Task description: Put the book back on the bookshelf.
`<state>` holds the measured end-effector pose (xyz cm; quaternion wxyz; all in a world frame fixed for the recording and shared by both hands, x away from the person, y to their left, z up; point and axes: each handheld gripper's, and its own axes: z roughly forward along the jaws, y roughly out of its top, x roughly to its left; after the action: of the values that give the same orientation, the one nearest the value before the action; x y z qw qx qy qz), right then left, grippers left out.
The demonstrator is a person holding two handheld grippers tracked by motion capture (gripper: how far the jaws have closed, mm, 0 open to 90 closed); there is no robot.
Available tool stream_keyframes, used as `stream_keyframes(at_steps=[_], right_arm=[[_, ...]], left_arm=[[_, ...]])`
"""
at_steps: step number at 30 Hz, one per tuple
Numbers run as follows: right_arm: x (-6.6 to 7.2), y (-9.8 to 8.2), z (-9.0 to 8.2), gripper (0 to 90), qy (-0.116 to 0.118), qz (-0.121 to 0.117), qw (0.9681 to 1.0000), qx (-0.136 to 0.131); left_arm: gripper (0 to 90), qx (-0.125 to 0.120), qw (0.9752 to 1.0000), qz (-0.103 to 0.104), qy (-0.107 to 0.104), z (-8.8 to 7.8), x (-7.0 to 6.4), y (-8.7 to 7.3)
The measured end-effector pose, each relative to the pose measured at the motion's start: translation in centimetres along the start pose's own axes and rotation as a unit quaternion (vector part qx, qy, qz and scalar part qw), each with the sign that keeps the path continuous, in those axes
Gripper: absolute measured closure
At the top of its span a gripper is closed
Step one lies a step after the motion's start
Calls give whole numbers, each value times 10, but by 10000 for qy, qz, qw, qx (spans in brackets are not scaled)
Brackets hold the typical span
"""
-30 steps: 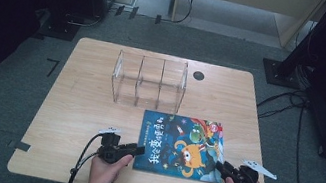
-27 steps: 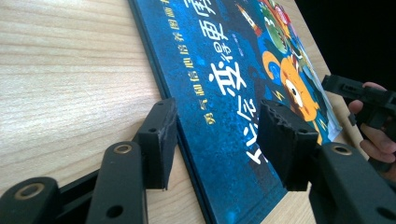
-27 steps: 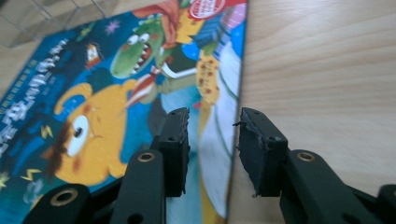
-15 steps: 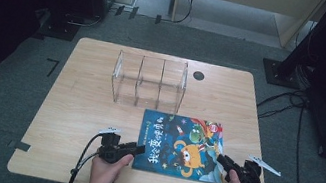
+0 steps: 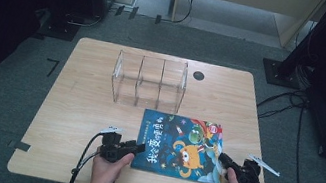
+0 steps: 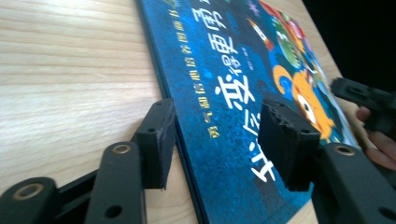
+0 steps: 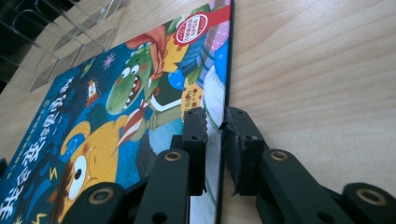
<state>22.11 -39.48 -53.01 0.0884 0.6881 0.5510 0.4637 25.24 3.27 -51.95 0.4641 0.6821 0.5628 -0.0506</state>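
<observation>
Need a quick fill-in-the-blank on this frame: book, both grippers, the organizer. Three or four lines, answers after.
1. The picture book lies flat on the wooden ____.
2. The right gripper is shut on the book's ____ edge.
3. The left gripper has its jaws ____, one at the spine, one over the cover.
4. The clear acrylic organizer has ____ compartments.

Missing words: table; right; open; three

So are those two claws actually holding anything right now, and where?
The right gripper has just closed its fingers on the book, pinching its right edge near the front corner. The left gripper straddles the left edge, fingers open, not gripping.
</observation>
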Motion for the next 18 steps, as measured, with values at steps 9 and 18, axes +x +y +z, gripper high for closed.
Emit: stream_keyframes(at_steps=[9, 18], right_arm=[[4, -11, -11, 759, 421, 7, 9991, 19], [13, -5, 1, 790, 157, 235, 9989, -385]], left_arm=[[501, -50, 9999, -87, -18, -10, 9, -3], [544, 111, 9997, 14, -220, 0, 4, -1]])
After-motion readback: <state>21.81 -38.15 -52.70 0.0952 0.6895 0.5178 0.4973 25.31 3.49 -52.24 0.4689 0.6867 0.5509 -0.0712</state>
